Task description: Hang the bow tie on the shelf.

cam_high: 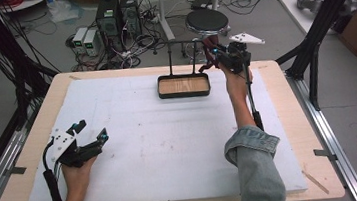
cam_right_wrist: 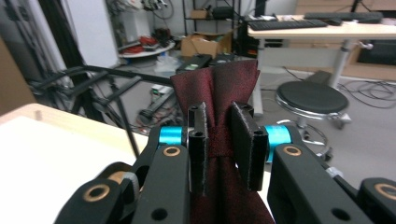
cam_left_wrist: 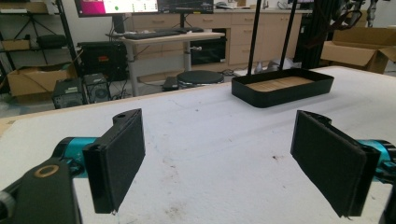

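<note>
Our right gripper (cam_right_wrist: 218, 144) has its jaws clenched on a dark red cloth (cam_right_wrist: 219, 88), pinched at its gathered middle, up at the counter's far edge just right of the black tray (cam_high: 184, 93). Our left gripper (cam_left_wrist: 217, 163) rests released near the left edge, with bare white mat (cam_high: 171, 146) open between them.

A robotics lab: 2 computer towers (cam_high: 118, 14) amid tangled cables on the floor at upper centre, a black stool (cam_high: 207, 21), desks with a keyboard (cam_right_wrist: 289, 23) and monitor (cam_left_wrist: 122, 6) (cardboard boxes (cam_left_wrist: 359, 49) too).
</note>
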Motion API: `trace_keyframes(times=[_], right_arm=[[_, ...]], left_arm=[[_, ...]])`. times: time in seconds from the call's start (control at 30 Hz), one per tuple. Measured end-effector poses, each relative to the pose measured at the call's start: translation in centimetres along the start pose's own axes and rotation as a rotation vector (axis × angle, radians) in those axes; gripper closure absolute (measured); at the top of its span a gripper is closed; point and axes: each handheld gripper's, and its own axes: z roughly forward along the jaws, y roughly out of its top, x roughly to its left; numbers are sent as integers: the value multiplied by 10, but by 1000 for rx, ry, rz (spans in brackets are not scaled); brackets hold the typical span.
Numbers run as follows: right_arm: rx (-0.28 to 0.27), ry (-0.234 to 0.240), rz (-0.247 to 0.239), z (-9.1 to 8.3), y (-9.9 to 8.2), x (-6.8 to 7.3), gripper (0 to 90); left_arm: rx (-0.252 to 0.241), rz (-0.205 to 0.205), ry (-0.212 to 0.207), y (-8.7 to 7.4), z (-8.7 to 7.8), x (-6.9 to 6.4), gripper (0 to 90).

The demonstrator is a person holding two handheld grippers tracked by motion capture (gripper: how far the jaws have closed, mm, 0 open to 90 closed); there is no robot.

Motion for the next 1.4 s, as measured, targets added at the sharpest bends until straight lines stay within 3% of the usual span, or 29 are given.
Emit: trace_keyframes(times=[0.3,0.4,0.73,1.0,1.13,1.4], right_arm=[[30,-21,22,1,-5,-8,768],[35,-16,73,2,-13,-14,768],[68,-4,149,7,-20,-20,768],[81,-5,148,9,-21,-20,758],[109,-11,122,10,-23,-20,719],[96,-27,105,7,-20,-18,675]], left_arm=[[6,3,-3,0,-1,-1,179],[5,2,-5,0,-1,-1,179],[6,3,-4,0,-1,-1,179],[6,4,-3,0,-1,-1,179],[7,4,-3,0,-1,-1,179],[6,3,-3,0,-1,0,179]])
